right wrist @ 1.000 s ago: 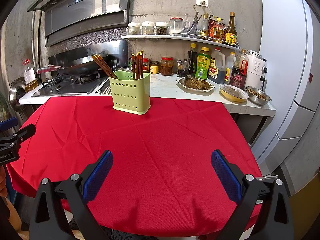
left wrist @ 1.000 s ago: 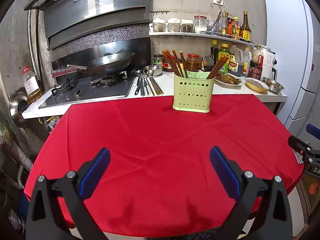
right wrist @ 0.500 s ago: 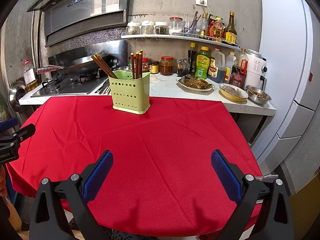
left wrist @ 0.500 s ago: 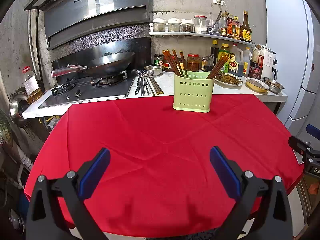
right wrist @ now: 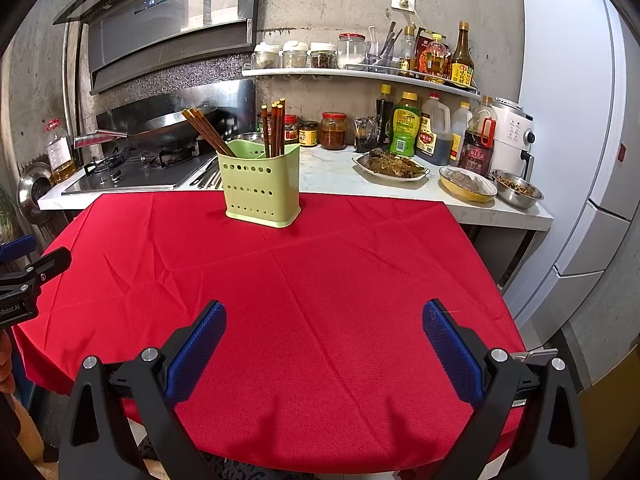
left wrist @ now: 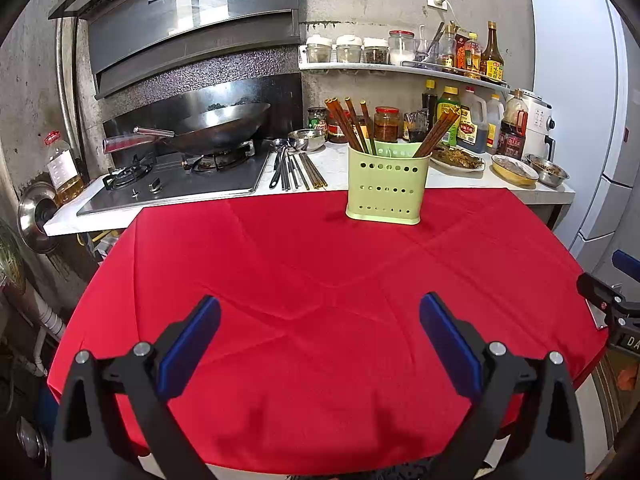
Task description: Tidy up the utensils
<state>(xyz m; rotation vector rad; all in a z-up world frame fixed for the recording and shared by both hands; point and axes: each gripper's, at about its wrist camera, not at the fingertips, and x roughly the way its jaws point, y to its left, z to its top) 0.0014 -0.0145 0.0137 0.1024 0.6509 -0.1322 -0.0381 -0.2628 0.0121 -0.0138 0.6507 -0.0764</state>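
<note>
Red tablecloth [left wrist: 320, 280], perforated pale-green utensil holder [left wrist: 385, 188]

Right claw [right wrist: 324, 320] spread wide, green holder [right wrist: 262, 188] with chopsticks [right wrist: 273, 128]

Your left gripper [left wrist: 320, 312]: jaws spread wide, nothing between blue pads [left wrist: 188, 346], both fingers level, pointing forward. Your right gripper [right wrist: 324, 316]: jaws equally wide apart, gap between pads [right wrist: 452, 354] bare, fingers level, pointing forward. Each gripper's tip shows at edge of other's view: right one beyond right finger of your left gripper, left one [right wrist: 24, 276] beyond left finger of your right gripper. Both held side by side, well apart.
</note>
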